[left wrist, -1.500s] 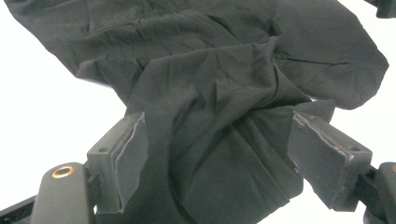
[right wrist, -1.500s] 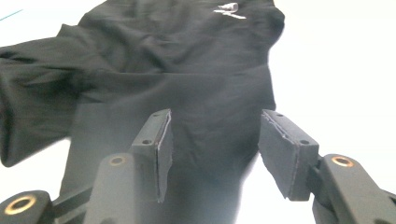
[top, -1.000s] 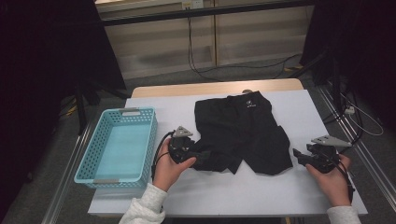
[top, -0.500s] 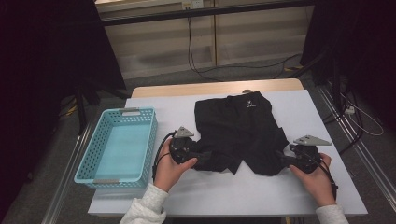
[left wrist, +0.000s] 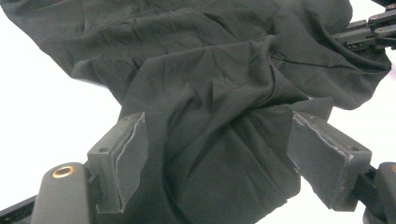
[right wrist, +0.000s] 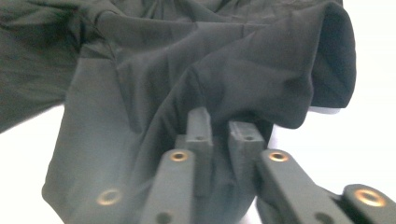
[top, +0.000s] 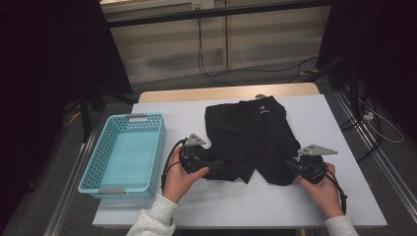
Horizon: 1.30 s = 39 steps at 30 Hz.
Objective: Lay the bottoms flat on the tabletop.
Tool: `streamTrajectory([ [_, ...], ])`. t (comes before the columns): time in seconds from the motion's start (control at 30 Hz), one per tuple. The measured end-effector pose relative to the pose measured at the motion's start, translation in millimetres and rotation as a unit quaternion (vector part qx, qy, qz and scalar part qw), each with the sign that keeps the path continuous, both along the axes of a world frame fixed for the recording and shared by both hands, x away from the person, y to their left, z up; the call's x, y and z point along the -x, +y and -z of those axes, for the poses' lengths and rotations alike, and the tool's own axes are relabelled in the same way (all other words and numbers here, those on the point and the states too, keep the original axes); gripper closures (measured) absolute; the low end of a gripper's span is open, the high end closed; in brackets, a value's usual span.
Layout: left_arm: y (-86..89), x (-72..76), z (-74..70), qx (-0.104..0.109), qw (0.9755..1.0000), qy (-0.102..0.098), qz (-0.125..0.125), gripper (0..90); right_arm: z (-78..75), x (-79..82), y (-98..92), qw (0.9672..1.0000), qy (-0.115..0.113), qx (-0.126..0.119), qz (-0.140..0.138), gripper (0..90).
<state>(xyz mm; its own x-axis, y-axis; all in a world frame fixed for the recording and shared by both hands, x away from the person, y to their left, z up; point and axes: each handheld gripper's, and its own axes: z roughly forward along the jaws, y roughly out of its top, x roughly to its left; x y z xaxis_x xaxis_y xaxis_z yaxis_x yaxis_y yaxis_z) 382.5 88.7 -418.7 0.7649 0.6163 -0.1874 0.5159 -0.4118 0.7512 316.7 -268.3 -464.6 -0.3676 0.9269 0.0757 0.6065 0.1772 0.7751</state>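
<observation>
Black shorts (top: 255,137) lie flat on the white table, waistband at the far side. My left gripper (top: 219,164) sits at the hem of the left leg. In the left gripper view its jaws (left wrist: 215,158) stand wide apart, with bunched black cloth (left wrist: 210,84) lying between the pads. My right gripper (top: 290,164) is at the hem of the right leg. Its jaws have just been closing, and in the right gripper view they (right wrist: 219,128) pinch a fold of the cloth (right wrist: 224,60).
A light blue plastic basket (top: 125,152) stands at the left edge of the table (top: 246,206). Bare white tabletop lies in front of the shorts and to their right. My right gripper (left wrist: 369,30) also appears at the top right of the left gripper view.
My right gripper has slid left to the hem of the right leg and its jaws have closed on the cloth. The left gripper has stayed put.
</observation>
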Motion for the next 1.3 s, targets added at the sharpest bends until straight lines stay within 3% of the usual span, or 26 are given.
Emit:
streamTrajectory([
  [0.3, -12.3, 1.3, 4.4, -0.003, 0.9998, -0.004, 0.02, 21.1, -11.3, 10.8, -6.7, 0.9998, -0.007, -0.017, -0.003, 88.0],
  [0.57, -30.9, 0.9, 18.4, -0.003, 0.999, -0.006, 0.043, 24.0, -21.9, 25.2, -17.9, 0.9996, -0.018, -0.021, 0.008, 88.2],
  [0.7, -37.3, 1.8, 25.0, -0.011, 0.9983, 0.001, 0.057, 33.9, -24.1, 30.3, -25.7, 0.9994, -0.02, -0.02, 0.019, 88.0],
  [0.83, -40.8, 3.2, 30.2, -0.016, 0.9971, 0.014, 0.073, 57.2, -27.0, 34.4, -32.9, 0.9993, -0.02, -0.015, 0.028, 87.7],
  [1.03, -38.2, 3.6, 32.0, -0.025, 0.9962, 0.038, 0.074, 87.5, -27.1, 38.2, -38.1, 0.9993, -0.014, -0.003, 0.036, 87.0],
  [1.13, -33.3, 3.2, 26.1, -0.014, 0.9969, 0.038, 0.068, 89.1, -29.3, 39.3, -39.5, 0.9992, -0.018, -0.003, 0.036, 86.2],
  [1.3, -15.7, 0.0, 4.4, 0.013, 0.9983, 0.03, 0.048, 89.3, -35.9, 42.4, -39.7, 0.9993, -0.024, -0.001, 0.03, 80.1],
])
